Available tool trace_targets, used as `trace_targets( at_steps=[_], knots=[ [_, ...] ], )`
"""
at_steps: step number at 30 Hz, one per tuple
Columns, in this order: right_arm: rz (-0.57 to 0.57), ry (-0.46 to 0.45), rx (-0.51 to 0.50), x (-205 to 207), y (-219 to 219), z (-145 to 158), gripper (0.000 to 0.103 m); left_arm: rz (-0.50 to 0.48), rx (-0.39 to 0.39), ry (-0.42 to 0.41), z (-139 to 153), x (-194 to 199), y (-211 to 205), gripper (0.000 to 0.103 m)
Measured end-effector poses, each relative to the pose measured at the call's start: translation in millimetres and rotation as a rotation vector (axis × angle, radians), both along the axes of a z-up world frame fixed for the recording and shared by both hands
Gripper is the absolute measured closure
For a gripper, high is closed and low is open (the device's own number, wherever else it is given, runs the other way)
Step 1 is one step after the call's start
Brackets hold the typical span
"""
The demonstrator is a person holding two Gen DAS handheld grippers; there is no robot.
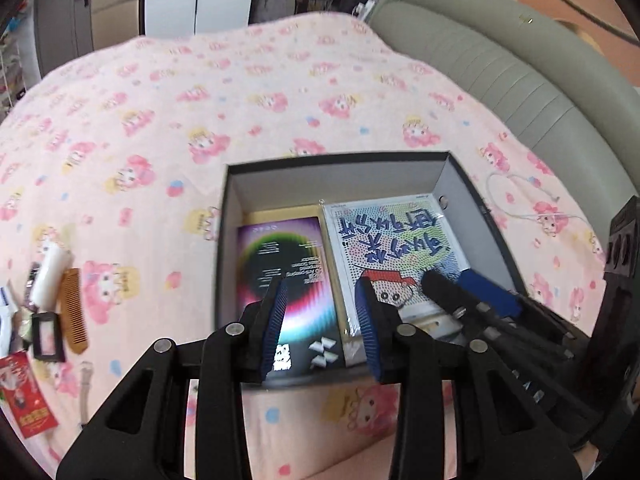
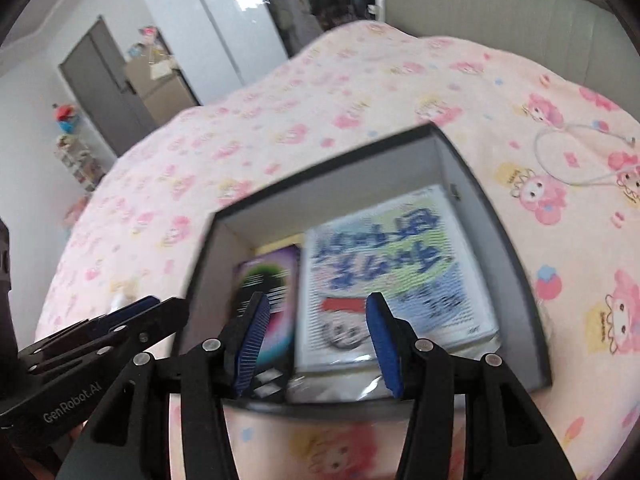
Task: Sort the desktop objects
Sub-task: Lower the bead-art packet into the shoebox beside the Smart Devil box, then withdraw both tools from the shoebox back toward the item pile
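Nearest, the left gripper (image 1: 322, 322) and right gripper (image 2: 318, 344) hang spread and empty above the box (image 1: 340, 160) — two booklets (image 1: 286, 280) lie flat inside; comb (image 1: 73, 312) by the bedspread's (image 1: 160, 120) left edge.

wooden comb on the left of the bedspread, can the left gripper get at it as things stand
Probably yes. The wooden comb lies flat on the bedspread with its right side bare; only the white tube and black frame crowd its left. The left gripper is empty, jaws apart, over the box.
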State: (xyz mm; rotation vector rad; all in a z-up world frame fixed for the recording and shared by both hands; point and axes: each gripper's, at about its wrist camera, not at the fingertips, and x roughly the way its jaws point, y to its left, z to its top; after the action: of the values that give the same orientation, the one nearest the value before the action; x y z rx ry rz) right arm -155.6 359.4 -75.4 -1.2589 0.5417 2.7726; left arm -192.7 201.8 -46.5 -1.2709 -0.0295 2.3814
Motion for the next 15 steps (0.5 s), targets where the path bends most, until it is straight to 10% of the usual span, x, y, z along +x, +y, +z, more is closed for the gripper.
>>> trace_targets(
  at_steps=[15],
  knots=[
    [0.240,0.105,0.028,74.3,-122.1,42.4,0.057,0.161,-0.039,0.139,37.1,104.2,-124.1,0.066]
  ],
)
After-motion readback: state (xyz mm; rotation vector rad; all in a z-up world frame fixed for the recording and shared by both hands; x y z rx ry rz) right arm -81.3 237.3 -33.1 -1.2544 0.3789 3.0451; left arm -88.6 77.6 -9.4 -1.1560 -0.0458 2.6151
